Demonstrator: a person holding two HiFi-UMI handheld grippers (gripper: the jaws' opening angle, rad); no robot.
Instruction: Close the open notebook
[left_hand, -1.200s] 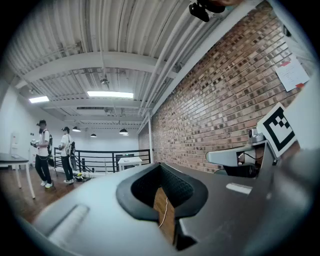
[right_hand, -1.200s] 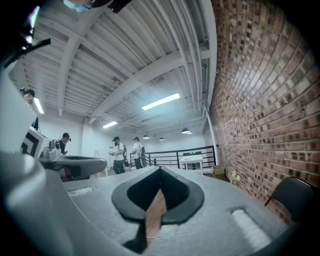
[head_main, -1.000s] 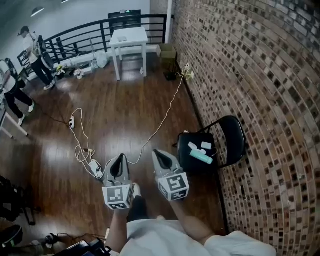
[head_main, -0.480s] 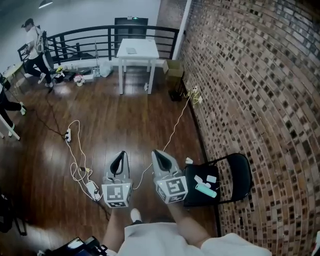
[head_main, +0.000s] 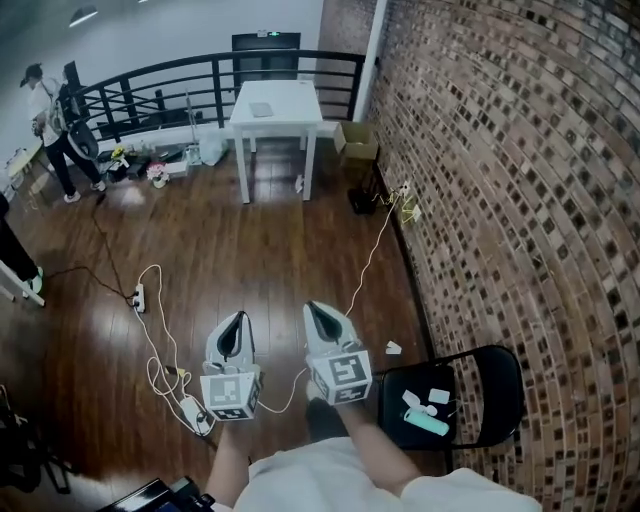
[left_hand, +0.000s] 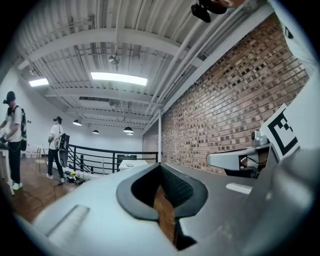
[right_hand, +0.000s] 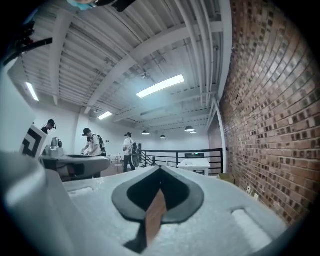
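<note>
Notebook (head_main: 261, 109) flat on white table (head_main: 296, 104); orient. too small to tell.

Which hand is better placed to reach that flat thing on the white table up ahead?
Left, marginally. The left gripper and right gripper are held side by side, fingers shut and empty, far from the white table. The flat thing on it lines up slightly nearer the left one.
</note>
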